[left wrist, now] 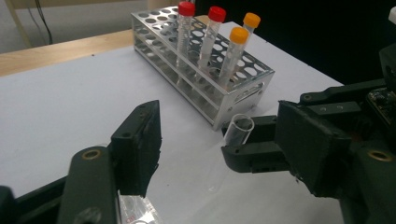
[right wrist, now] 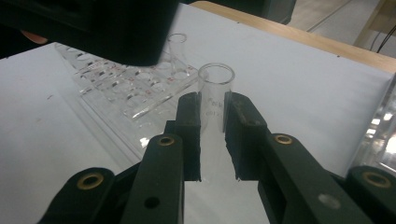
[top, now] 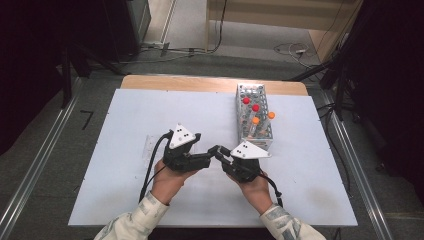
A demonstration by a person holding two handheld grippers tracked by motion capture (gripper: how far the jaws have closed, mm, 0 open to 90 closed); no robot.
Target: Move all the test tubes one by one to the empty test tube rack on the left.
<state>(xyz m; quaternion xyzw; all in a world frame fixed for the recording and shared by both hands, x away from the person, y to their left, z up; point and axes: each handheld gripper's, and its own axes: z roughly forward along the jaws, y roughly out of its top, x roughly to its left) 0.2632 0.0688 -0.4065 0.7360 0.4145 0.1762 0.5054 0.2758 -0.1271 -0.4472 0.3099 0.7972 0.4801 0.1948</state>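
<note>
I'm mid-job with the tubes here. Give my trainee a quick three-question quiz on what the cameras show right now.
1. True or false: the right gripper is shut on an uncapped clear tube.
2. How many capped tubes stand in the metal rack, and in which cap colours?
3. Multiple choice: the left gripper is A) open with nothing between its fingers, B) shut on a red-capped tube, C) shut on the clear plastic rack.

Key
1. True.
2. Four: two red, two orange.
3. A.
</note>
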